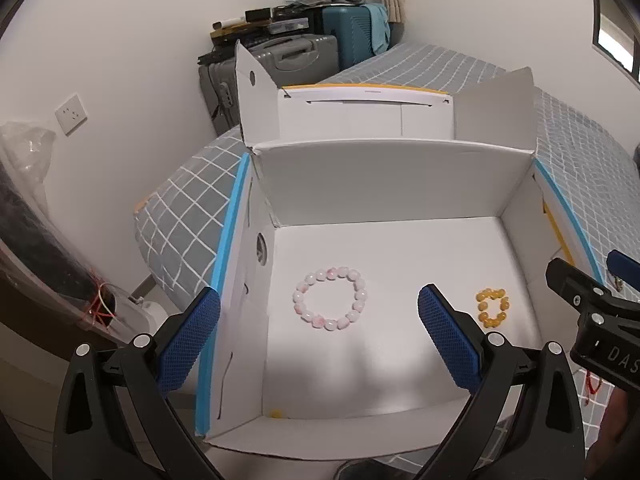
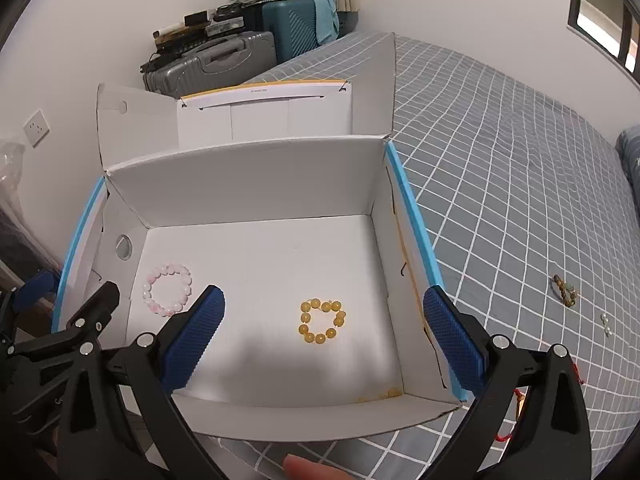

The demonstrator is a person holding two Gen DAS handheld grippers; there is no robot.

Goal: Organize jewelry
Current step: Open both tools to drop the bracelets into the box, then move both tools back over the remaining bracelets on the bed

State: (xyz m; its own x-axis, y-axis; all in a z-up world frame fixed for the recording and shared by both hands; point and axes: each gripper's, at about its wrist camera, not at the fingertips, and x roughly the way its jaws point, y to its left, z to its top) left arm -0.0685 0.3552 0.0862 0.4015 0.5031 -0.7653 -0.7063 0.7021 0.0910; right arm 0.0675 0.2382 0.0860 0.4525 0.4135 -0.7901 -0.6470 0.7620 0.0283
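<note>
Both grippers, left (image 1: 318, 334) and right (image 2: 324, 334), hang released, tilted down over the box (image 2: 248, 176); bracelets lie inside.

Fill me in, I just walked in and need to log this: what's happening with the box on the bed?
A person is sorting jewelry with a handheld gripper in each hand. A pink bead bracelet and a yellow bead bracelet lie apart on the floor of the open white box. The left gripper and right gripper both hang open and empty above the box. A darker beaded bracelet and some small white beads are not yet boxed; they lie on the grey checked bedspread.
</note>
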